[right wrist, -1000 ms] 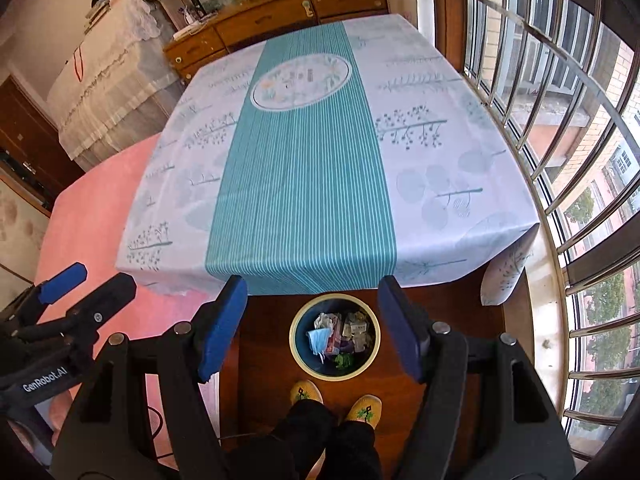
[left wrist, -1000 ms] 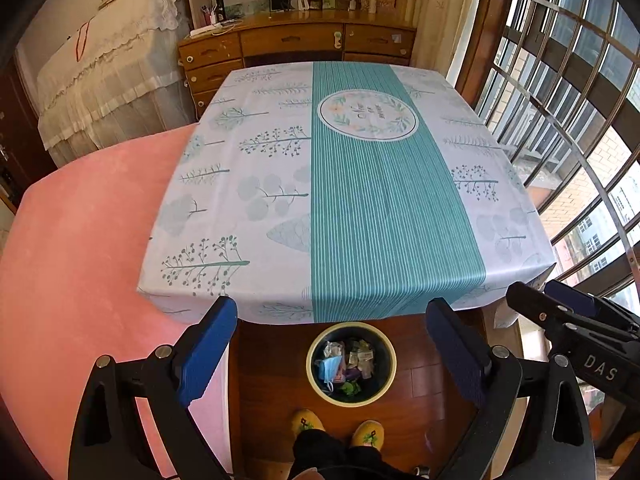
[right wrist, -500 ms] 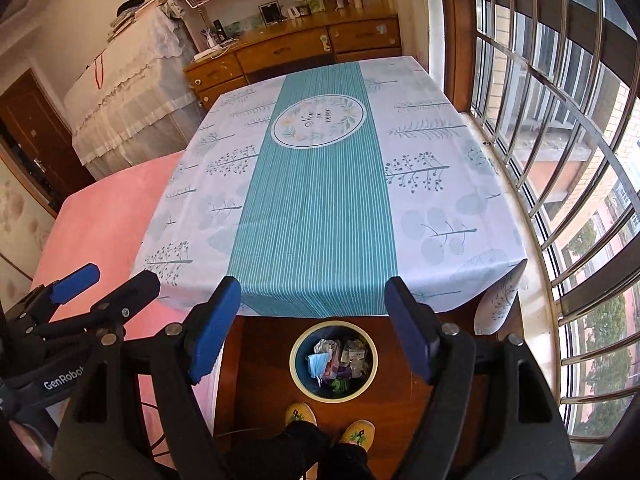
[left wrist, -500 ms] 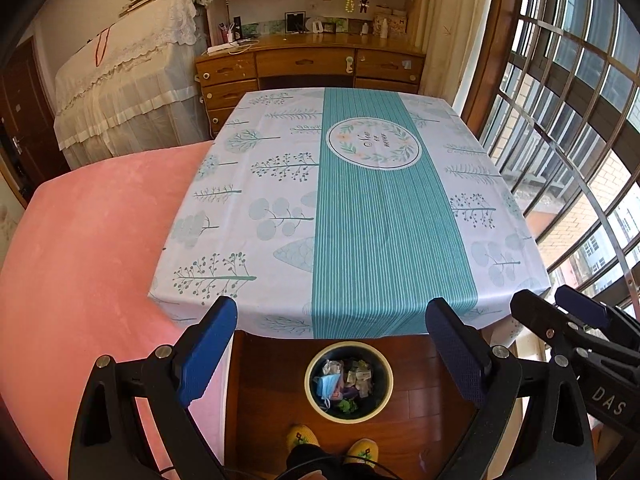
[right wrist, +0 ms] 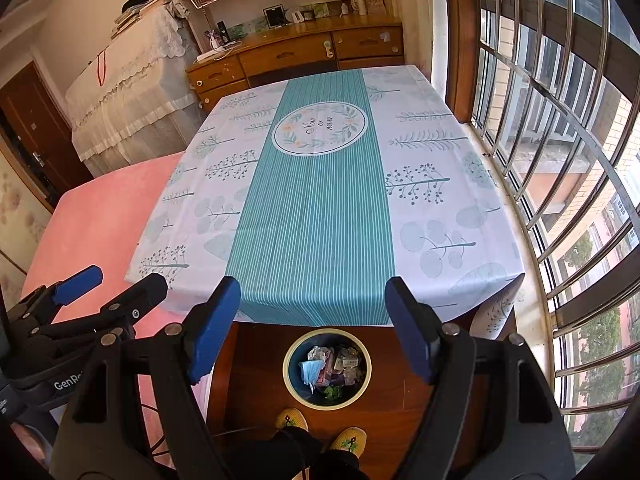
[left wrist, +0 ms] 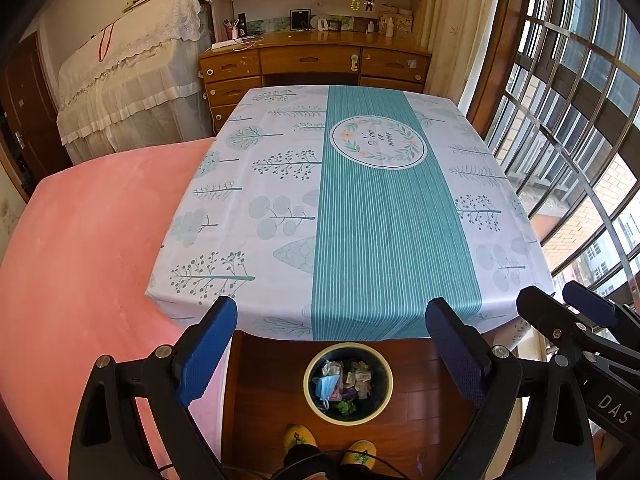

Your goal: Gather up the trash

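Below the near edge of the table [left wrist: 224, 240], on the wooden floor [left wrist: 264, 392], stands the round bin [left wrist: 310, 396]. Trash [left wrist: 352, 376] lies inside the bin: crumpled wrappers and a blue face mask [left wrist: 326, 386]. My left gripper [left wrist: 332, 344] hangs above the bin with its jaws spread wide and nothing between them. My right gripper [right wrist: 314, 326] hangs above the bin likewise, jaws wide apart and holding nothing. Beside the bin, on the near side, stand my two yellow slippers [right wrist: 350, 442]. A tablecloth [right wrist: 312, 216] with a teal centre stripe covers the table behind the bin.
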A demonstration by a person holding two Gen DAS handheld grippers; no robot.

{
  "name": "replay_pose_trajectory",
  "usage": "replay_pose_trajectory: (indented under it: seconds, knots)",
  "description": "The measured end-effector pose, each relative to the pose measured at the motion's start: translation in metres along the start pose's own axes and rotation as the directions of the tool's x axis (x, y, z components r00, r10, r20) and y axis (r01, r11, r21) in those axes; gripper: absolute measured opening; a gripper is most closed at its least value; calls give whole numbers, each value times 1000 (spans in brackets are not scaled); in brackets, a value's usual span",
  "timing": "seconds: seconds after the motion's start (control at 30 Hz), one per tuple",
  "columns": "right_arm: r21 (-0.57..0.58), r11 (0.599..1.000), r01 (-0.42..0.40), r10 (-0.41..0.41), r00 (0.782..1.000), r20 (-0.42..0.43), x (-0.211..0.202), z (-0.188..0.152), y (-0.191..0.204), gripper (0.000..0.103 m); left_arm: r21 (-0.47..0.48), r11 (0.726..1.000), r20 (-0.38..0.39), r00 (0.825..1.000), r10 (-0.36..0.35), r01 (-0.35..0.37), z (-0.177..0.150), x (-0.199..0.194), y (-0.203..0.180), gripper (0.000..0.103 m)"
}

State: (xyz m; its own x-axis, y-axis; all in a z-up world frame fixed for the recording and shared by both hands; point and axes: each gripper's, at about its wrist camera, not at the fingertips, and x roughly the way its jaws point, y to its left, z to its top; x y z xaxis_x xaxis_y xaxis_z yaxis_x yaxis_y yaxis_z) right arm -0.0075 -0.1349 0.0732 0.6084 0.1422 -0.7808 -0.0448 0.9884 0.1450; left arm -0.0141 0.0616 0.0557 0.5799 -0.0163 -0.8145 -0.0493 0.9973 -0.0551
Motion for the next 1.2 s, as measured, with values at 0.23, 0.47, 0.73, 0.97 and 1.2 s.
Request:
replay_pose_trajectory:
  seconds: [0.23, 0.47, 0.73, 0.97, 1.2]
  knots:
    - [-7, 1000, 4, -4, 1000, -3, 3, 3, 0, 72, -1, 1000, 2, 1000, 4, -4, 1, 2, -1, 96]
    - [-6, 1000, 3, -3, 1000, -11, 5, 3, -1, 72, -2, 1000, -3, 1000, 8, -8, 0, 4, -1, 96]
    - [-2, 1000, 2, -2, 1000, -19, 7, 1, -3, 72, -6, 1000, -12, 1000, 11, -11, -3, 6, -1, 96]
    - [1, 1000, -2, 2, 1000, -26, 9, -1, -5, 73, -5, 1000, -17, 1000, 15, -15, -8, 9, -2, 96]
    - [2, 1000, -7, 7, 999, -33, 11, -5, -4, 73, -5, 1000, -20, 1000, 18, -18, -9, 8, -1, 95]
